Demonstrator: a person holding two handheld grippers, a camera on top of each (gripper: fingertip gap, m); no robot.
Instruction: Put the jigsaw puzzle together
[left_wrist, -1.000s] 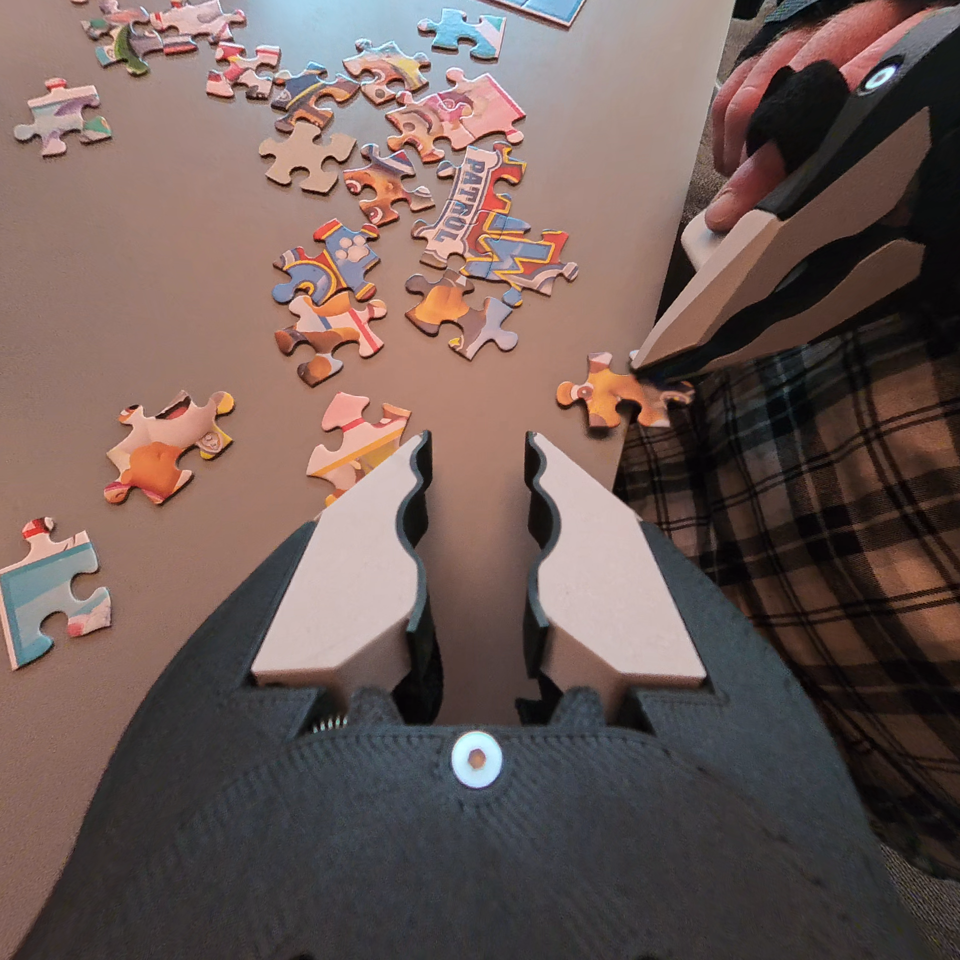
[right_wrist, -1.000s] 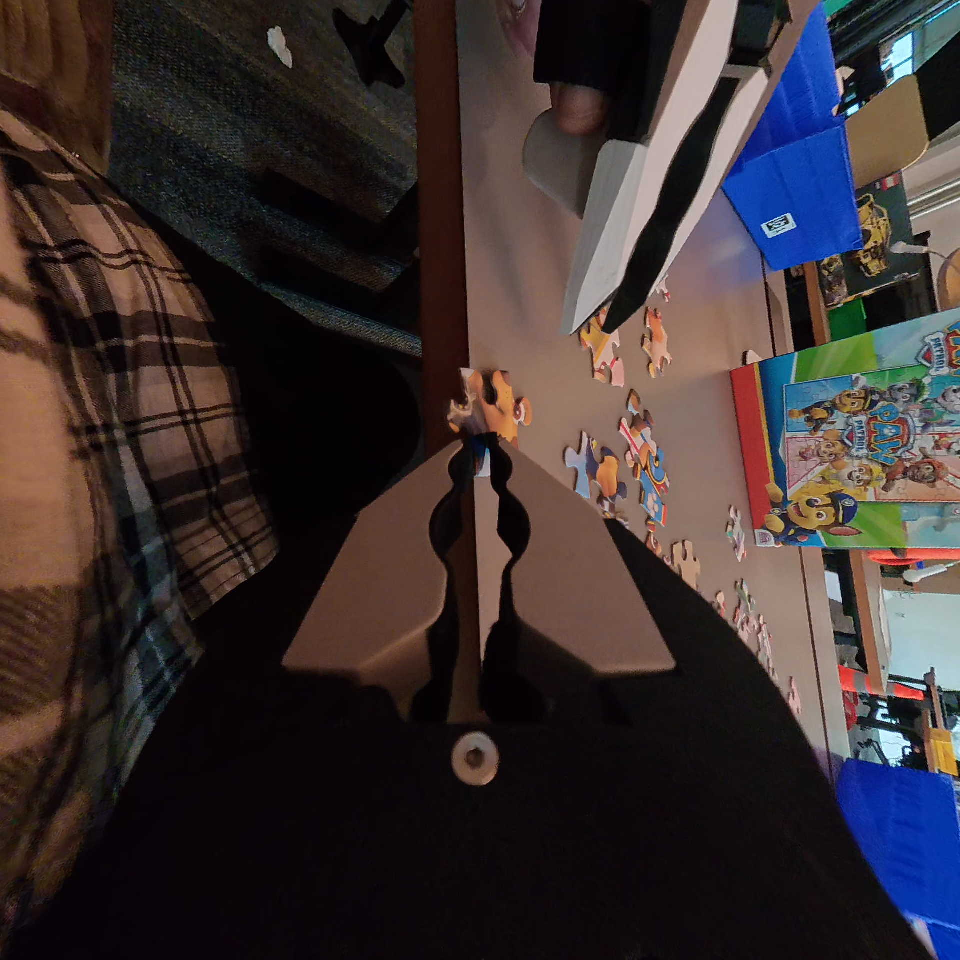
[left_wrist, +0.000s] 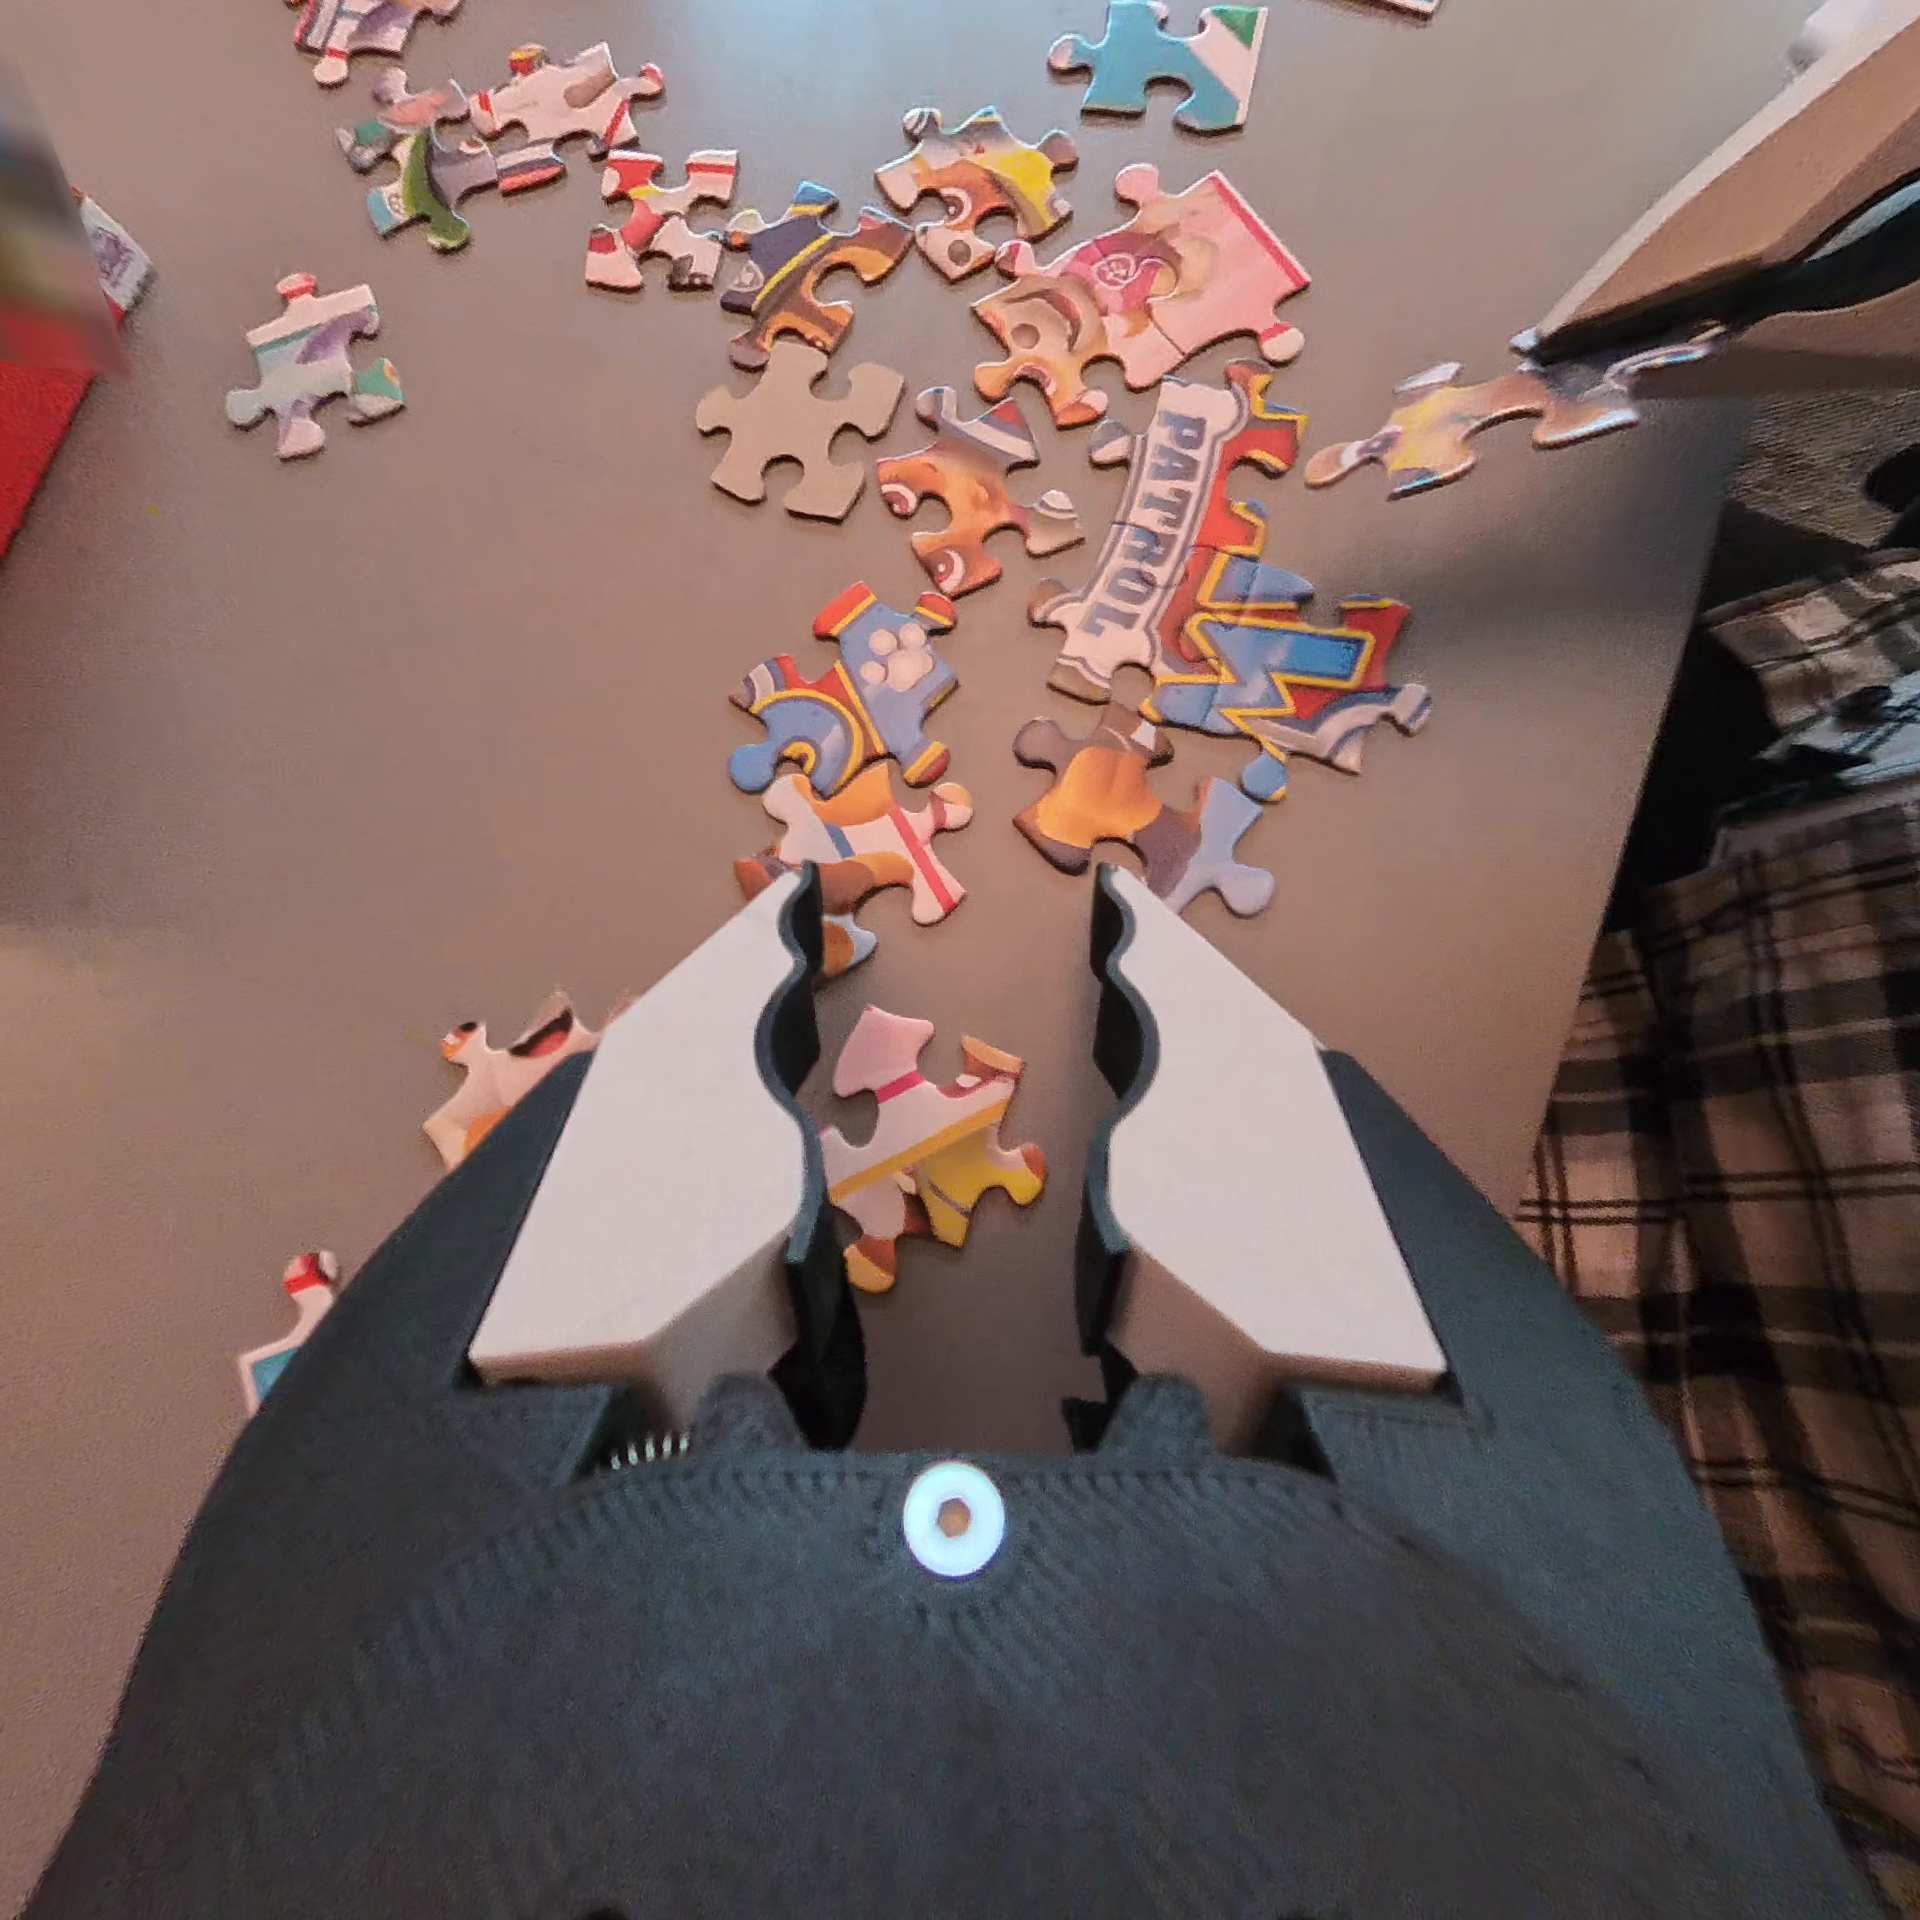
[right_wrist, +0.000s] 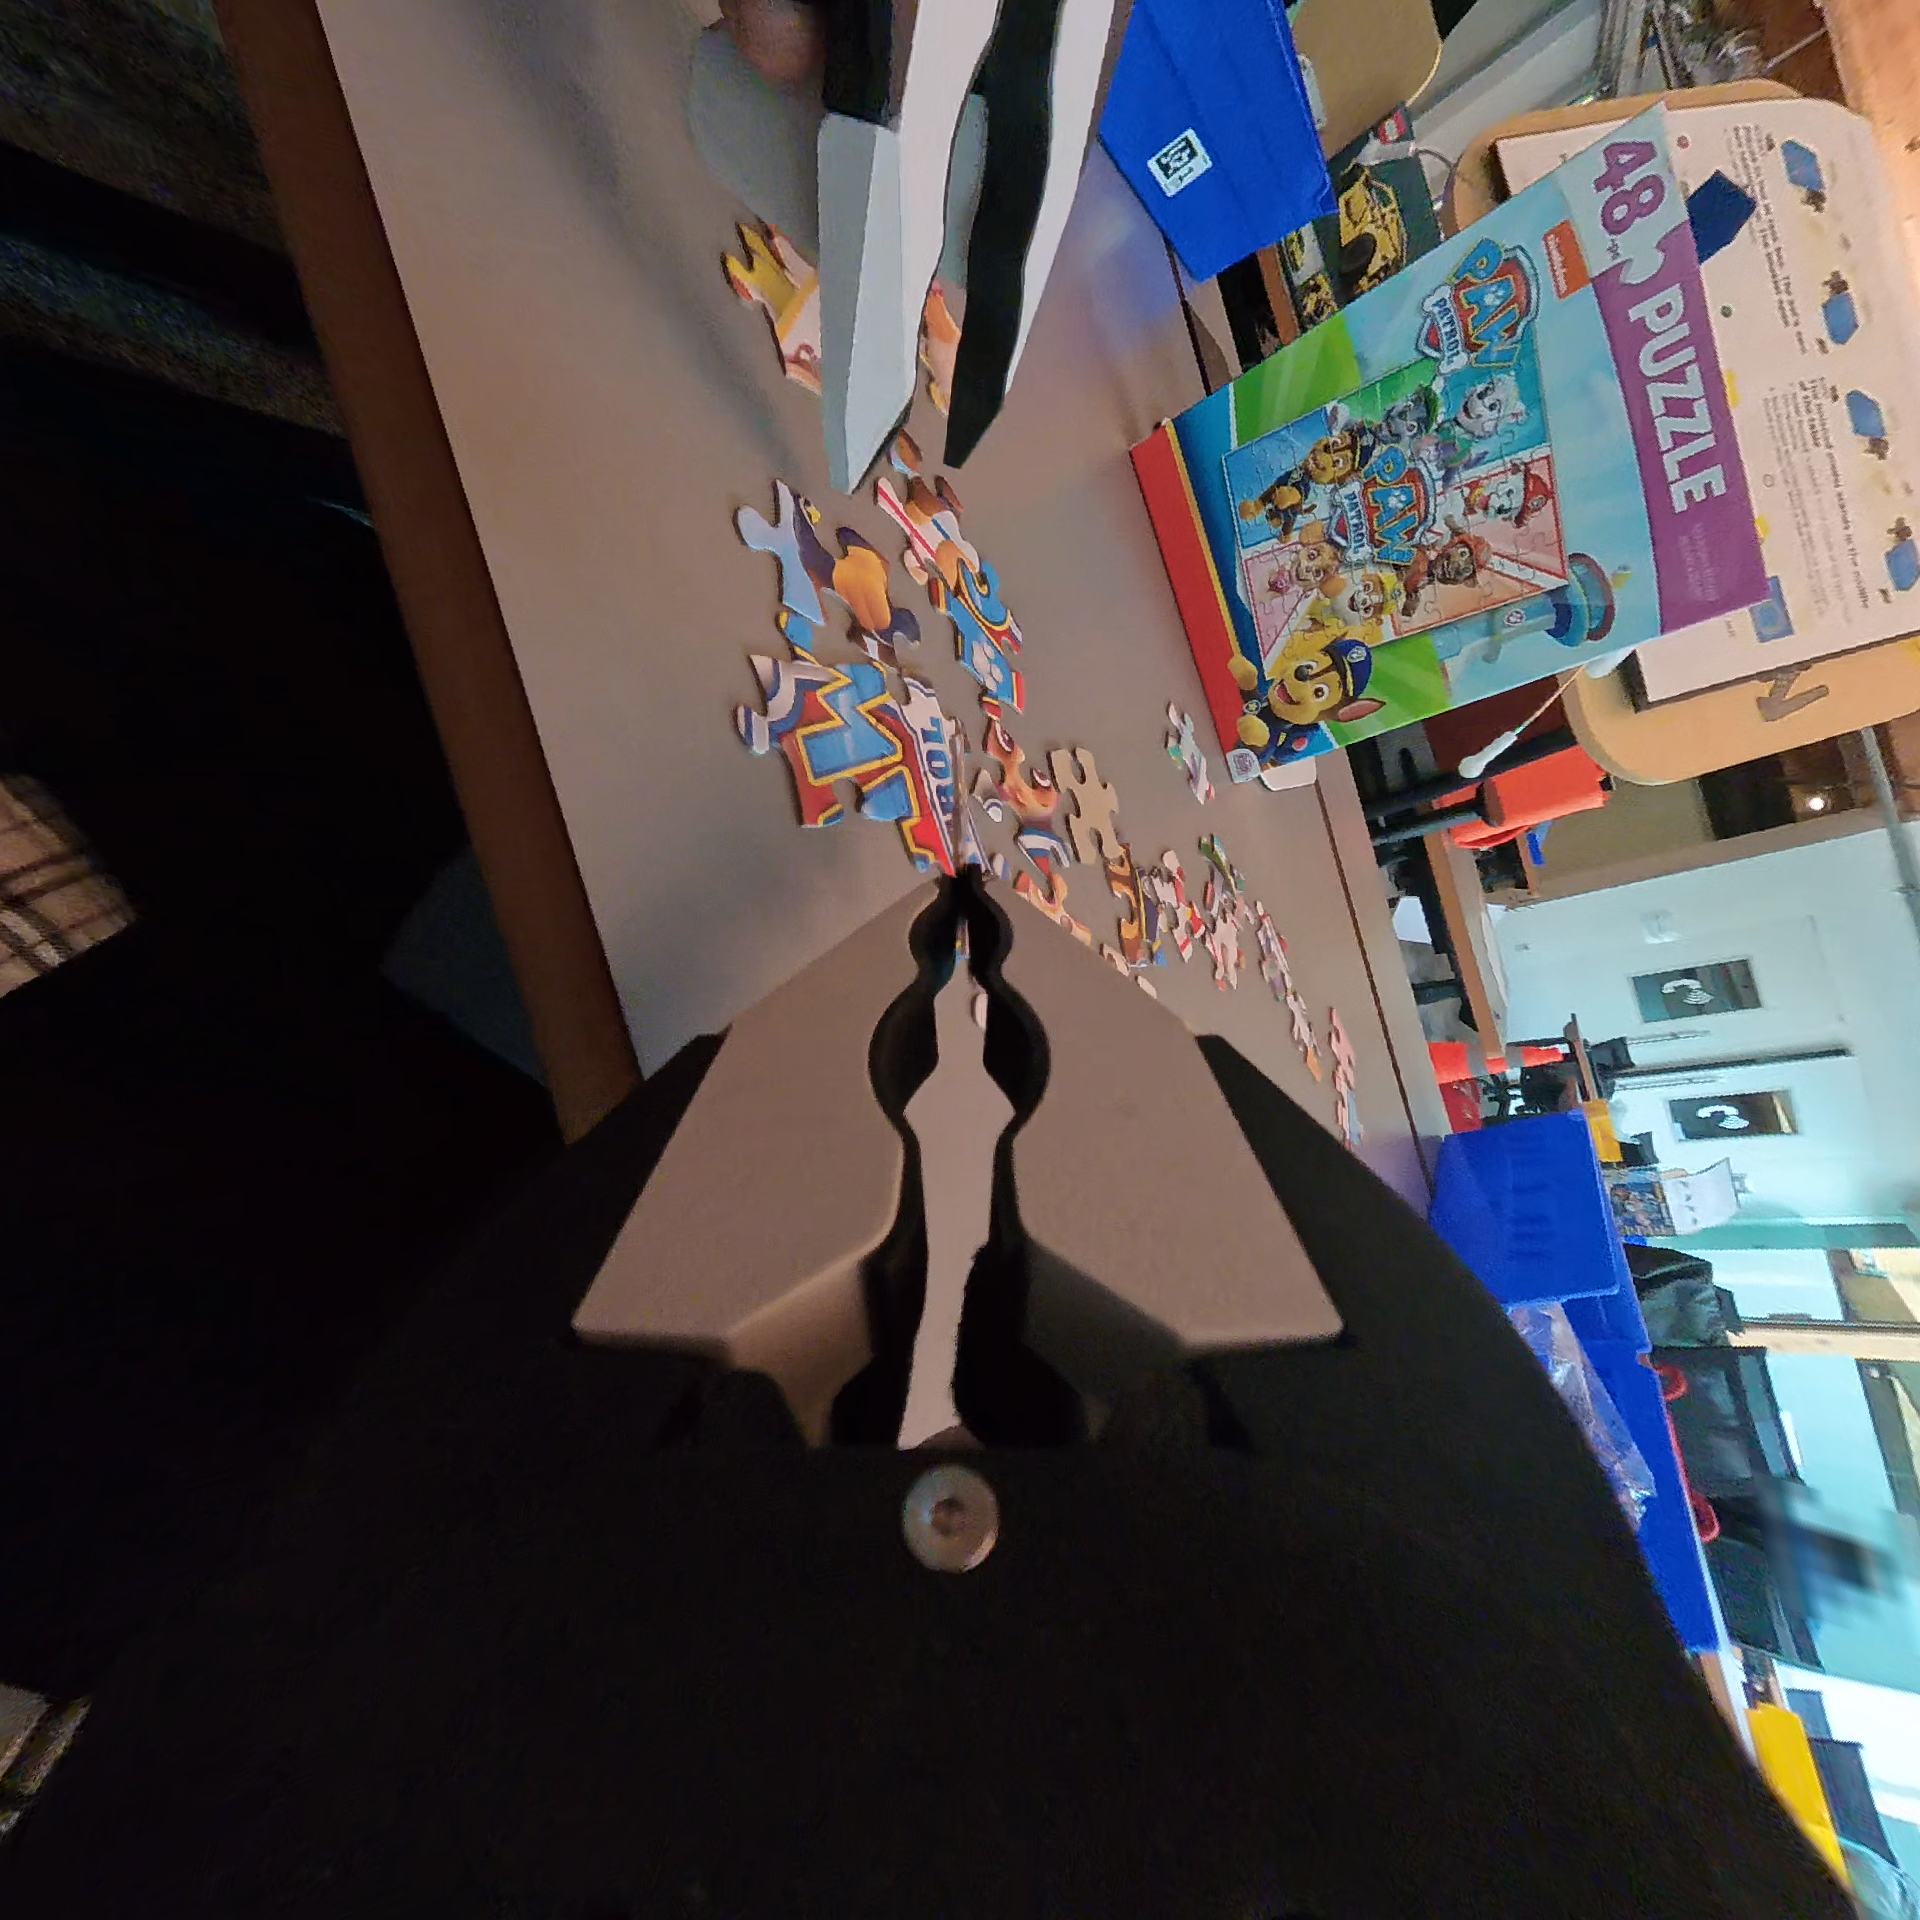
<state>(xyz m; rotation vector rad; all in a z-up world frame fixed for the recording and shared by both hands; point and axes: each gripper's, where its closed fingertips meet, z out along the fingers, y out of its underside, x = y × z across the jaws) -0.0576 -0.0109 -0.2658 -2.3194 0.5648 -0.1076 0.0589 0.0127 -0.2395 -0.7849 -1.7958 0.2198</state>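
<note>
Red-edged puzzle box (right_wrist: 1455, 499), right-view only

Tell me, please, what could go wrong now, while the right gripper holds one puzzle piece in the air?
1. The right gripper pinches the held piece only by one end, so it could slip or rotate.
2. It hangs near the table edge, so a dropped piece might fall off the table.
3. The open left gripper hovers above loose pieces; lowering it could push them away.
</note>
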